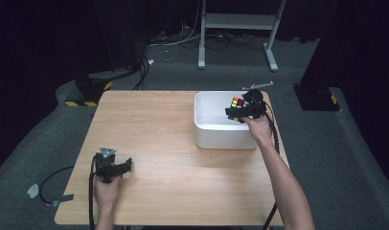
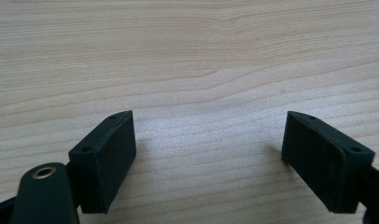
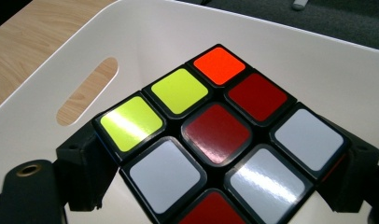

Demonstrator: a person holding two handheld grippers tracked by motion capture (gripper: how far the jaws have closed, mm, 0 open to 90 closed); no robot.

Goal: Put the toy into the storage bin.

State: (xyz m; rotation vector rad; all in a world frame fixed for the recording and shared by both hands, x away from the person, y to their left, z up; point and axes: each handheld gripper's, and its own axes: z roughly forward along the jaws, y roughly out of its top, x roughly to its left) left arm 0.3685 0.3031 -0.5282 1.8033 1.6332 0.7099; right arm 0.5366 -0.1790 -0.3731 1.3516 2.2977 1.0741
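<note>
Dark room all round, grey carpet, cables on the floor behind, and a wooden table in the middle. White bin sits at the table's far right; in the right gripper view you can see an oval handle slot cut in its wall. Right gripper is up over the bin's right side w/ a puzzle cube clamped between its jaws, one black jaw on each side of the cube, pads pressed on it. Cube is held above the bin's white inside, tilted; the face toward the camera shows yellow-green, orange, dark red & white stickers. Over on the near left, the left gripper is low at the tabletop, near the person's edge, well apart from the bin. Its jaws stand wide apart in the left gripper view, bare wood grain between them.
</note>
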